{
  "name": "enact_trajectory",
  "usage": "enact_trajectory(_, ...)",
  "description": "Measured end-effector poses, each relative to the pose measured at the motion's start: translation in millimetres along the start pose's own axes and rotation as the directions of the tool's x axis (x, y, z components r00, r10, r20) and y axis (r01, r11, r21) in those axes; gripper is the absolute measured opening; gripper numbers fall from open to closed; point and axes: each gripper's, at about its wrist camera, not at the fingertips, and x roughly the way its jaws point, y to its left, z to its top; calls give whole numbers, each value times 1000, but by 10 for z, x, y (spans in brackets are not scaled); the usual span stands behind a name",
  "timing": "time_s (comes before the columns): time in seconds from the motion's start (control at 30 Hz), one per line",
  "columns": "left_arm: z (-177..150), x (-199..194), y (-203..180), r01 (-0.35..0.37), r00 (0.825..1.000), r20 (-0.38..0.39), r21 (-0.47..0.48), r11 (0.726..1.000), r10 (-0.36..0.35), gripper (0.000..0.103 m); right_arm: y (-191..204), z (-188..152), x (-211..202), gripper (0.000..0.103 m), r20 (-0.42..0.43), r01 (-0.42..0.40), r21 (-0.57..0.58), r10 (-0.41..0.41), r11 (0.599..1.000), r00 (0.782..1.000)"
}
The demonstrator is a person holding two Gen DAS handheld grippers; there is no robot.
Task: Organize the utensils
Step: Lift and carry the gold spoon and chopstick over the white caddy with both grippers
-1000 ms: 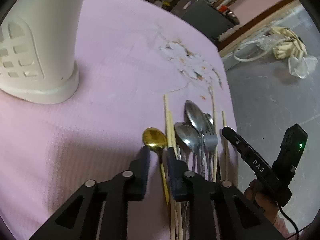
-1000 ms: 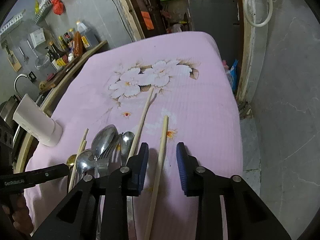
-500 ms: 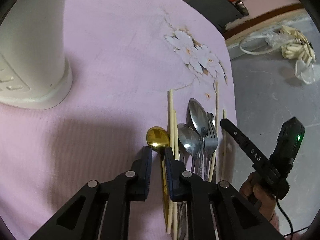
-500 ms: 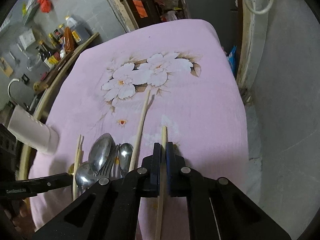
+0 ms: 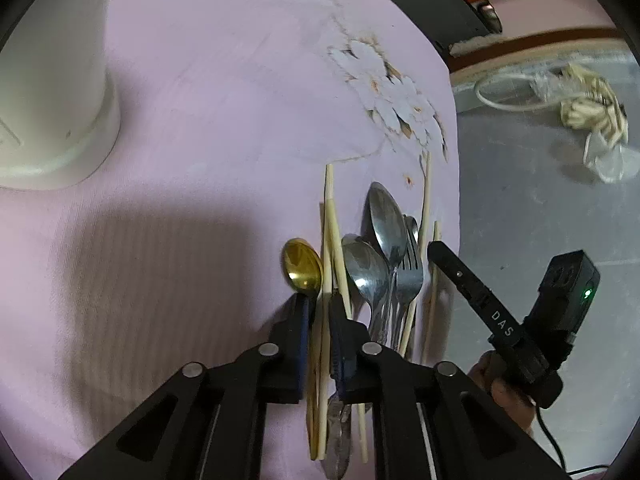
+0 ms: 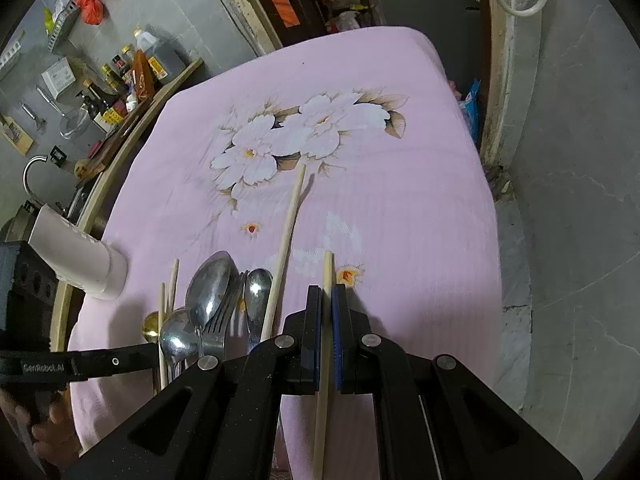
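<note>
My left gripper (image 5: pixel 319 308) points down at a row of utensils on the pink tablecloth (image 5: pixel 200 160). Its jaws are closing on the thin handle of the gold spoon (image 5: pixel 302 266), with a chopstick (image 5: pixel 329 200) beside it in the narrow gap. Right of that lie silver spoons (image 5: pixel 384 216), a fork (image 5: pixel 409 276) and more chopsticks. My right gripper (image 6: pixel 328 292) is shut on a single pale chopstick (image 6: pixel 327 266) at the right end of the row. In the right wrist view the spoons (image 6: pixel 210 284) and fork (image 6: pixel 222 316) lie to its left.
A tall white slotted holder (image 5: pixel 52 80) stands at the left, also visible as the white holder (image 6: pixel 76 256). A long chopstick (image 6: pixel 288 232) reaches to the flower print (image 6: pixel 304 136). The table edge and grey floor (image 6: pixel 560 240) lie right. Bottles (image 6: pixel 140 64) line a back counter.
The right jaws, open around the chopstick a second ago, have shut on it. The left jaws narrowed around the gold spoon's handle as that gripper tipped down and crept forward.
</note>
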Motion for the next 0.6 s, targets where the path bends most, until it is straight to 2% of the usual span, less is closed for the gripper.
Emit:
enact_trajectory(0.1, 11, 8, 16, 8, 1000, -2, -21, 1000, -8, 4, -5, 45, 24, 5, -24, -7, -5, 6, 1000, 1000)
enact_trajectory(0.2, -31, -48, -100, -40, 999, 24, 41, 998, 39, 3, 17, 47, 6, 4, -32, -12, -13, 11, 1000, 999)
enact_trajectory(0.33, -145, -270, -258, -61, 994, 102, 130, 990, 47, 3, -43, -6, -166, 4, 23, -100, 62, 99, 993, 995)
enact_trajectory(0.47, -304, -630, -427, -124, 967, 247, 239, 963, 63, 3, 42, -94, -536, 4, 142, -158, 70, 147, 985, 979)
enact_trajectory(0.53, -352, -789, -504, -143, 950, 306, 264, 954, 58, 3, 127, -154, -750, 4, 214, -182, 57, 166, 982, 963)
enact_trajectory(0.6, -364, -990, -521, -148, 930, 365, 278, 949, 38, 3, 211, -197, -968, 4, 299, -229, 49, 204, 972, 932)
